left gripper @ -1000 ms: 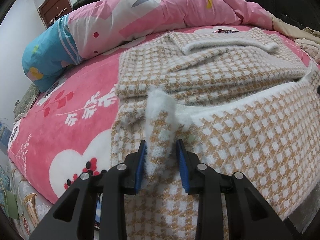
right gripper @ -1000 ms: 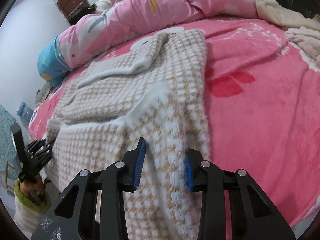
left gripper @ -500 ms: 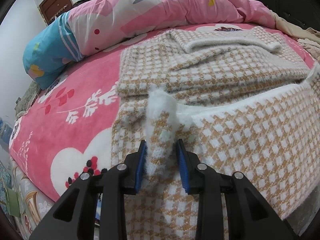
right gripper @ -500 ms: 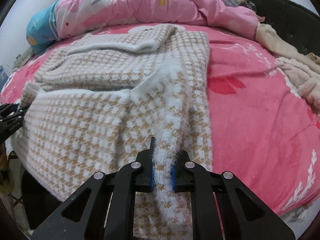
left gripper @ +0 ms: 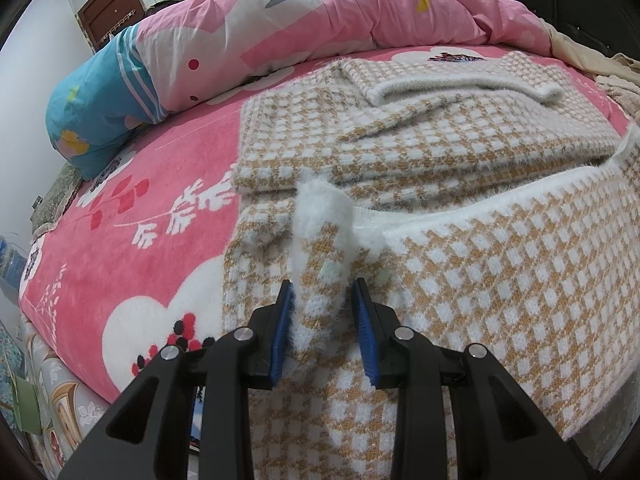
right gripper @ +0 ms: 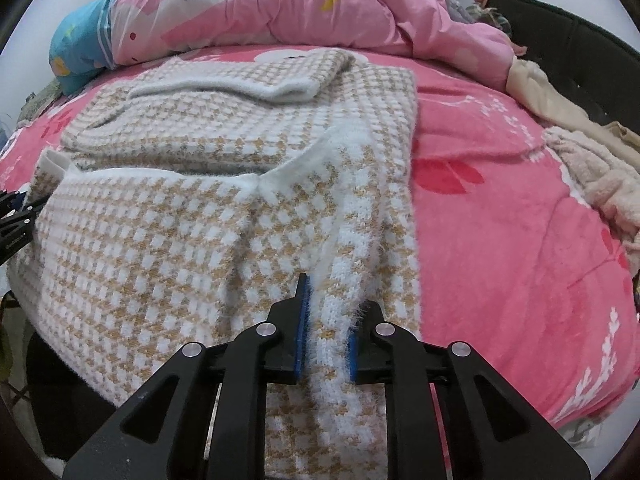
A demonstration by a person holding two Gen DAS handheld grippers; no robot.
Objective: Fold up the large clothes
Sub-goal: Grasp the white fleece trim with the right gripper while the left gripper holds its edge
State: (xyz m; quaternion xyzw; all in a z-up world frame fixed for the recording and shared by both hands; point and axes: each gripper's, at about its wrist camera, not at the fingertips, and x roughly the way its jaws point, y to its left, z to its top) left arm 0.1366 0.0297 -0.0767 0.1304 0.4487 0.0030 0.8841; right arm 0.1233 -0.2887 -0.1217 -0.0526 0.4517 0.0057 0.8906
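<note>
Nearest, the left gripper [left gripper: 323,320] has its jaws pinched on one hem corner of the fuzzy houndstooth sweater [left gripper: 460,184], and the right gripper [right gripper: 326,328], jaws just reopened slightly, clamps the other. The knit lies partly folded on the pink bed [left gripper: 160,184], below the quilt [left gripper: 320,20]. It looks soft, thick and floppy, best held at the hem corners.

A tan-and-white checked sweater [left gripper: 480,280] with fluffy white edging lies on a pink bed blanket [left gripper: 140,240] patterned with white and red flowers, beside a pink quilt [left gripper: 320,20].
</note>
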